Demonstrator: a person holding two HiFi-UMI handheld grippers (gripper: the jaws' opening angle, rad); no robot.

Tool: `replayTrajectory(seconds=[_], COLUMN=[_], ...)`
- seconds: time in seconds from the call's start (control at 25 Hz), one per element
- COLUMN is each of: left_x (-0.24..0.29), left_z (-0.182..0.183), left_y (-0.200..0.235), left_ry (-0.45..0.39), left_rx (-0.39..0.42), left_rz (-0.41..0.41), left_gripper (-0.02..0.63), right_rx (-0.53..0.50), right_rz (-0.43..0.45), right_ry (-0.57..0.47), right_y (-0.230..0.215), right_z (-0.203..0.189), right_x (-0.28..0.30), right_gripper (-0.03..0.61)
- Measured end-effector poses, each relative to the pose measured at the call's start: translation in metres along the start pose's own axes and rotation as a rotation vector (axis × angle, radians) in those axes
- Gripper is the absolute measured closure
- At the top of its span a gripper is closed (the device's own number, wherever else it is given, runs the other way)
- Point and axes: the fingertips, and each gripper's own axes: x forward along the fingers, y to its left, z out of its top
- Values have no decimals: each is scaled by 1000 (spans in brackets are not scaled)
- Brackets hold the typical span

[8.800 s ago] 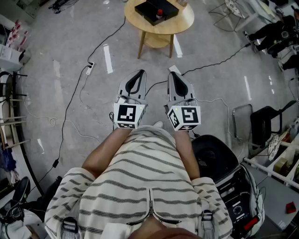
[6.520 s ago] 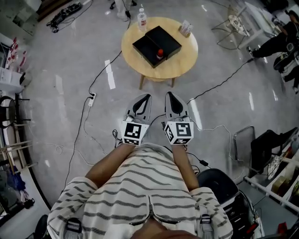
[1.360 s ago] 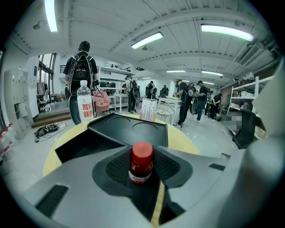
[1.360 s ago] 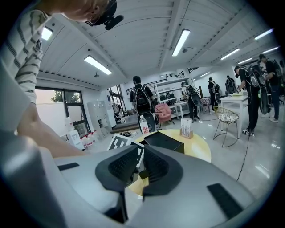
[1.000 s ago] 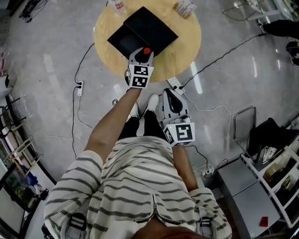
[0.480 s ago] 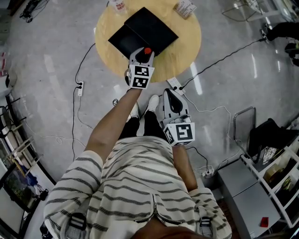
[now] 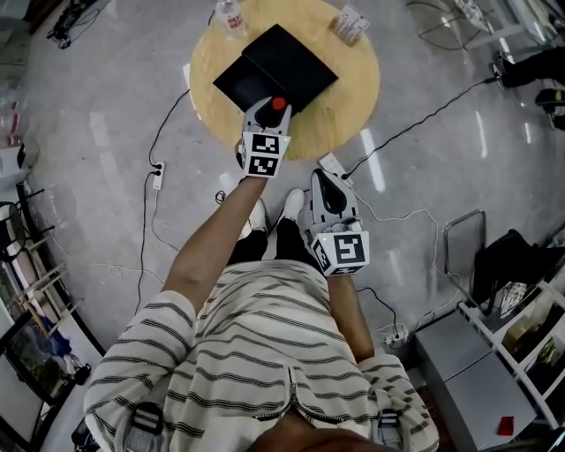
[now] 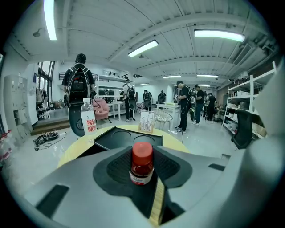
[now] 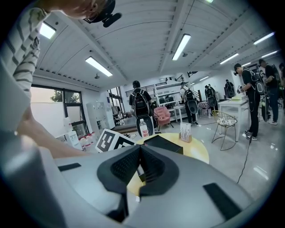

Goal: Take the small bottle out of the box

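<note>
A small bottle (image 8: 141,165) with a red cap and a white label sits upright between the pads of my left gripper (image 8: 143,156), which is shut on it. In the head view that gripper (image 7: 271,109) hangs over the near edge of the open black box (image 7: 291,62), the red cap (image 7: 279,103) showing at its tip. The box lies on a round wooden table (image 7: 353,88). My right gripper (image 7: 329,181) is shut on nothing, low over the floor near the person's feet; in its own view the jaws (image 9: 140,150) meet.
A water bottle (image 7: 229,13) and a card stand (image 7: 350,24) share the table. Cables and a power strip (image 7: 158,169) lie on the floor to the left, a wire chair (image 7: 461,237) and shelving to the right. Several people stand far behind the table.
My left gripper has risen a little with the small bottle in it, lifting it from the box. The right gripper has stayed where it was.
</note>
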Motion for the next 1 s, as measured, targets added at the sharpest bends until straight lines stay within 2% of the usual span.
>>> replayTrajectory(seconds=[0.32, 1.0], left_x=[-30, -95], left_z=[26, 45], left_y=[4, -4], left_ry=[-55, -115], left_rx=[-1, -37], left_rz=[7, -13], left_gripper=[462, 462], right_rx=[-4, -22], right_rz=[7, 12], right_ry=[-26, -60], right_y=[6, 22], right_z=[9, 27], right_x=[-2, -12], right_gripper=[560, 560])
